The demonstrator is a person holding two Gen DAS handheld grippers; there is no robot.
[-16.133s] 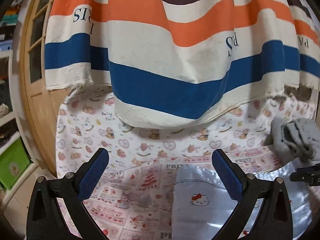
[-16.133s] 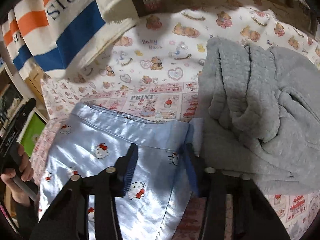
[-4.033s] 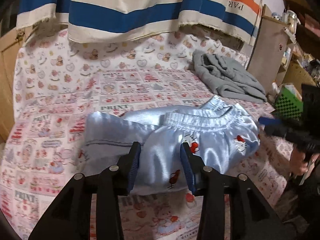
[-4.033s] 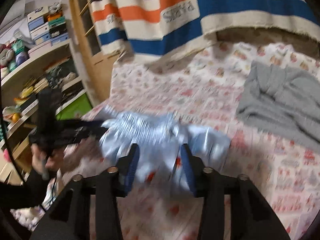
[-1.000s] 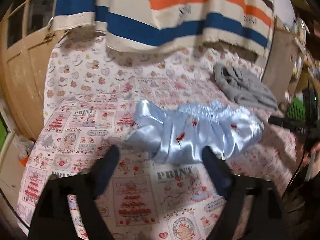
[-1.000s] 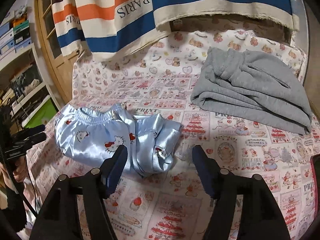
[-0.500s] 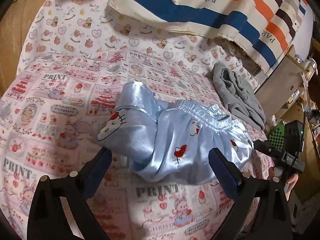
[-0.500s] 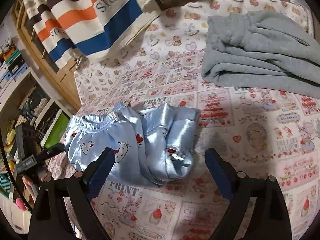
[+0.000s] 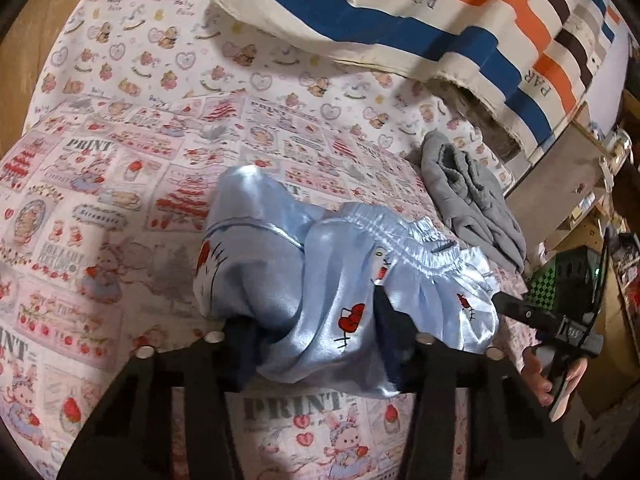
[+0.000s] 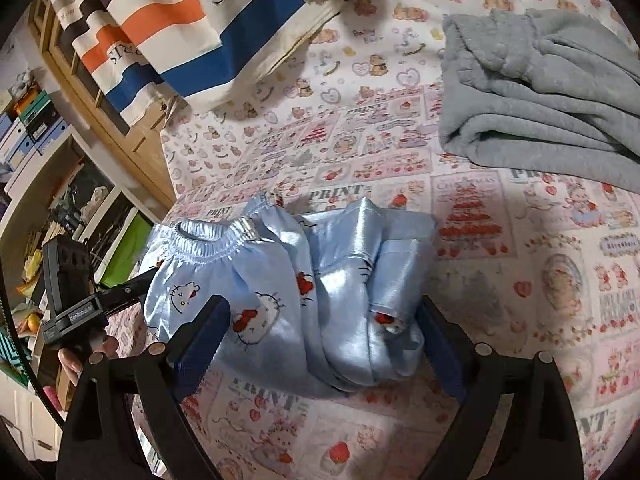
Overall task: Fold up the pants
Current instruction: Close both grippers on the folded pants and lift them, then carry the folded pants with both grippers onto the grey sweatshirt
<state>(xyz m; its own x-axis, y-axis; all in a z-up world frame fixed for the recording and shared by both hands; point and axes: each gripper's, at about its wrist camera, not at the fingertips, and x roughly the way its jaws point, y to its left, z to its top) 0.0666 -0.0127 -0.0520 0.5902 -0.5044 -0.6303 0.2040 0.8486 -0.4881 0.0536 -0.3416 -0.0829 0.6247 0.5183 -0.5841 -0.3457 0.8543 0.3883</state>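
Left wrist view — left tool (image 9: 316,344) clenched on the near edge of the bunched pale-blue satin pants (image 9: 332,276) on the cartoon-print bed sheet (image 9: 100,184); right wrist view — right tool (image 10: 320,340) released, fingers straddling the pants (image 10: 288,292).

Blue satin pants (image 10: 288,292) bunched up on the printed sheet (image 10: 520,260)

Right gripper (image 10: 320,332) sits wide open around the bundle's near edge. Grey sweatpants (image 10: 540,92) lie well apart, striped towel (image 10: 192,20) hanging behind.
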